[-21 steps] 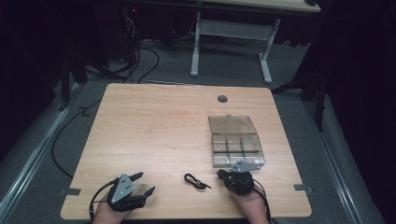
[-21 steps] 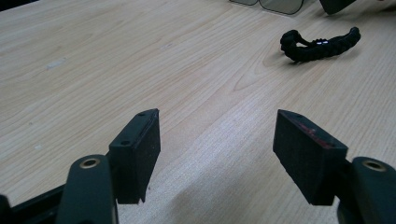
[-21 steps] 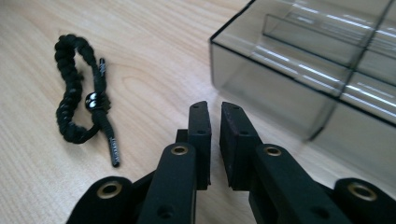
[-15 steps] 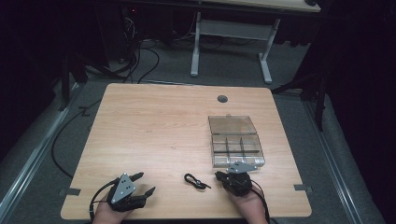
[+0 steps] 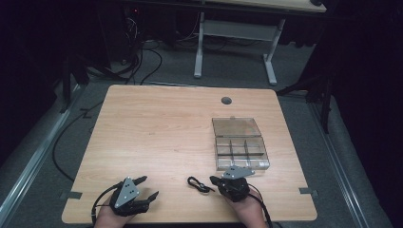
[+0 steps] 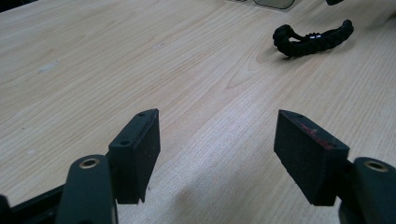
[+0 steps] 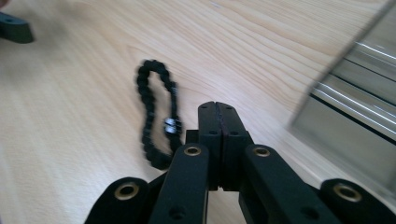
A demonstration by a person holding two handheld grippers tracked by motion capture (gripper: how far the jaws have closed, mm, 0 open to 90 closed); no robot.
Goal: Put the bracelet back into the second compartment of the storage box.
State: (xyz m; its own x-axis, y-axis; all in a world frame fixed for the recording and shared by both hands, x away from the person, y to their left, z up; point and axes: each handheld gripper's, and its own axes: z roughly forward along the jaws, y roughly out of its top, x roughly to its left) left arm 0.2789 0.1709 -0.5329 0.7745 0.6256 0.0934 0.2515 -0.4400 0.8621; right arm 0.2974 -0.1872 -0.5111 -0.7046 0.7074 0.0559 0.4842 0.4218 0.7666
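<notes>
A black beaded bracelet lies loose on the wooden table near its front edge. My right gripper is just right of the bracelet, low over the table. In the right gripper view its jaws are shut pad against pad with nothing between them, and the bracelet lies just left of them. My left gripper rests at the front left and stands open and empty. In the left gripper view the bracelet lies farther off at the upper right.
A clear plastic compartment box with its lid open stands right of centre, just beyond my right gripper; its wall is close on the right. A round cable hole sits near the table's far edge.
My right gripper has shifted a little to the left, toward the bracelet. The bracelet and my left gripper have stayed in place.
</notes>
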